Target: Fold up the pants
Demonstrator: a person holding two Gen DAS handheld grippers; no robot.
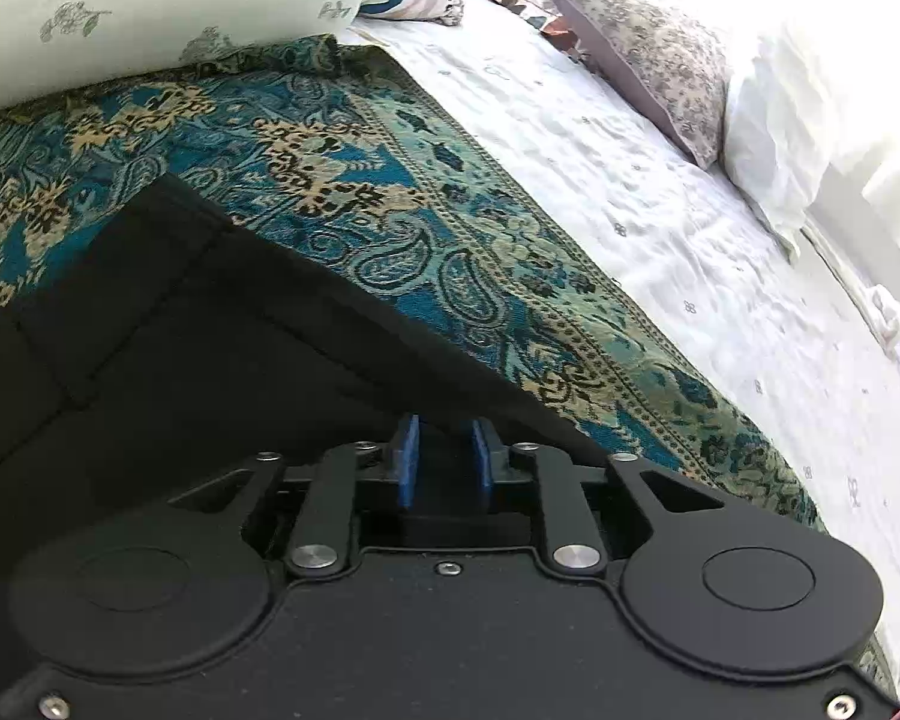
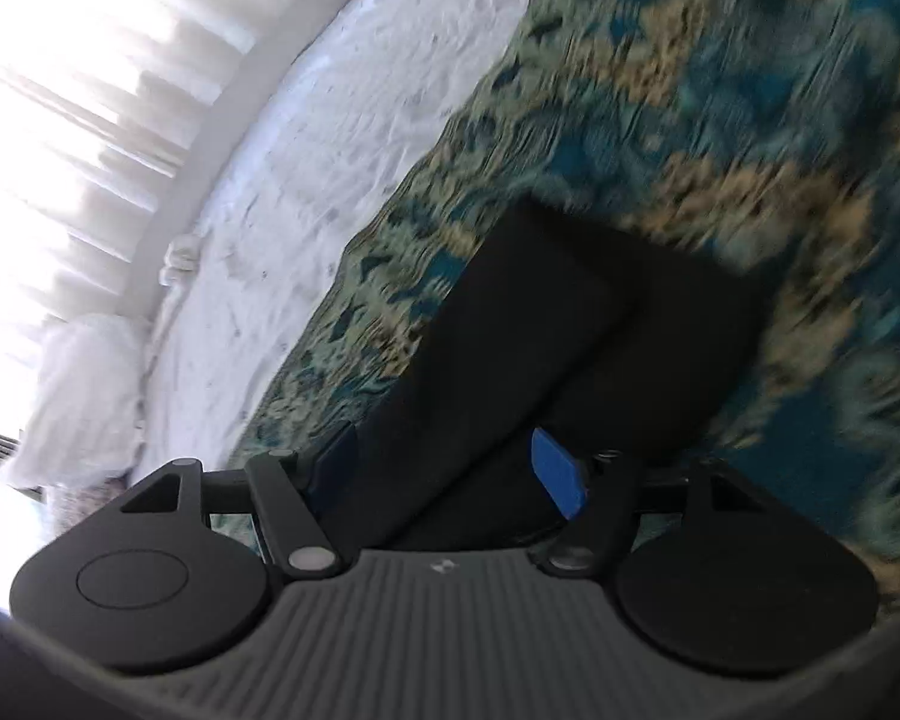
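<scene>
Black pants (image 1: 210,330) lie on a blue and gold paisley cloth (image 1: 342,138) on a bed. In the left wrist view my left gripper (image 1: 444,450) has its blue pads close together around the near edge of the pants. In the right wrist view, which is motion-blurred, the pants (image 2: 570,312) stretch away from my right gripper (image 2: 450,468). Its blue pads stand wide apart with the black fabric lying between them.
A white quilted bedspread (image 1: 660,210) lies to the right of the paisley cloth (image 2: 720,90). Floral pillows (image 1: 648,48) and a pale floral cushion (image 1: 120,6) sit at the bed's far side. A bright curtained window (image 2: 60,90) is beyond the bed.
</scene>
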